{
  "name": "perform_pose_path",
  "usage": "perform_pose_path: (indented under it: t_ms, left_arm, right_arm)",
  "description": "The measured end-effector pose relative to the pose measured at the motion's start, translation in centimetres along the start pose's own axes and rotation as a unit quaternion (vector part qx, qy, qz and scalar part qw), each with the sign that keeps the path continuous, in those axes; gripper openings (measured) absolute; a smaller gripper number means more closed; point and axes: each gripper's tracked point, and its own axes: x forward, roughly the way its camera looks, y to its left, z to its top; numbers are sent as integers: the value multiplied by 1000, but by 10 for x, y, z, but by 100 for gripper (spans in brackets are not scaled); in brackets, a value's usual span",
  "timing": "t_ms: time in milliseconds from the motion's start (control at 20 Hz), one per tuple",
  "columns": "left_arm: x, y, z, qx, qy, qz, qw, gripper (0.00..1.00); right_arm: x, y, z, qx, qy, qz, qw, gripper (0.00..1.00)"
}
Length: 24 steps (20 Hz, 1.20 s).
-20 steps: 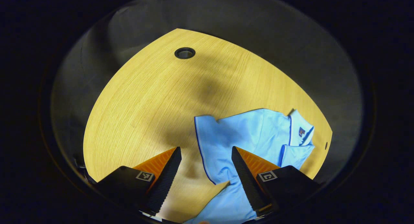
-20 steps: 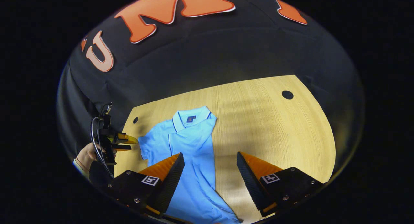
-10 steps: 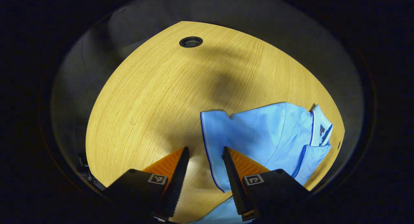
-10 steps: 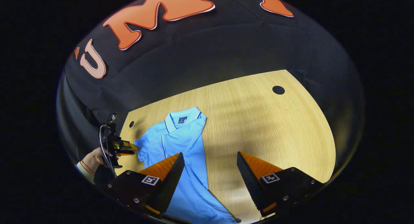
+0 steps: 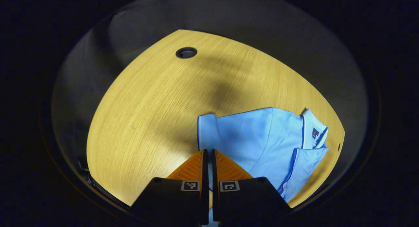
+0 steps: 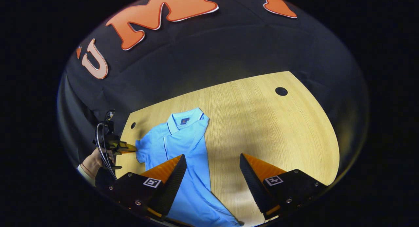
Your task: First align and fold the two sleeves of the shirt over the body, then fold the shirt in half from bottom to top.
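A light blue polo shirt [image 5: 262, 138] lies flat on the wooden table [image 5: 147, 105], collar [image 5: 315, 132] toward the far edge. My left gripper [image 5: 207, 150] is shut on the edge of one short sleeve [image 5: 206, 130], with blue cloth showing between its fingers. In the right gripper view the same gripper [image 6: 131, 148], held by a hand [image 6: 91, 161], pinches that sleeve [image 6: 141, 149] at the shirt's [image 6: 186, 145] left side. The other sleeve [image 6: 196, 132] lies folded over the body. My right gripper [image 6: 212, 160] stands open above the shirt's lower right edge, holding nothing.
The table has a round cable hole [image 6: 281, 91] at its far right and a smaller hole [image 6: 133, 125] near the collar. Bare wood [image 6: 278, 138] stretches to the right of the shirt. The black booth wall [image 6: 212, 56] rises behind the table.
My left gripper went from open to shut, closing on the sleeve edge, and the sleeve has pulled slightly taut. The right gripper has stayed open and hardly moved.
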Motion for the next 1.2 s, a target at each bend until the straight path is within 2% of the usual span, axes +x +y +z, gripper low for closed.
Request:
perform_pose_path:
  t_ms: [100,250,450,600,800,1200]
  left_arm:
    - [-18,-14,5,26,-17,-12,999,8]
    - [-43,-51,2,56,-32,-48,997,8]
    - [-71,-111,-7,122,-57,-84,987,8]
    - [-77,-155,-24,173,-67,-98,978,8]
    - [-73,-205,-55,209,-53,-122,969,7]
    - [-63,-265,-97,277,-47,-139,950,11]
  right_arm:
    - [-4,2,2,-7,-11,0,1000,98]
    - [-12,7,0,-9,-15,2,1000,99]
    - [-28,7,0,-13,-27,3,1000,99]
    - [-40,2,-1,-8,-37,8,999,98]
    - [-52,-9,-6,-3,-45,5,999,99]
    - [-67,-49,-28,24,-35,-19,999,99]
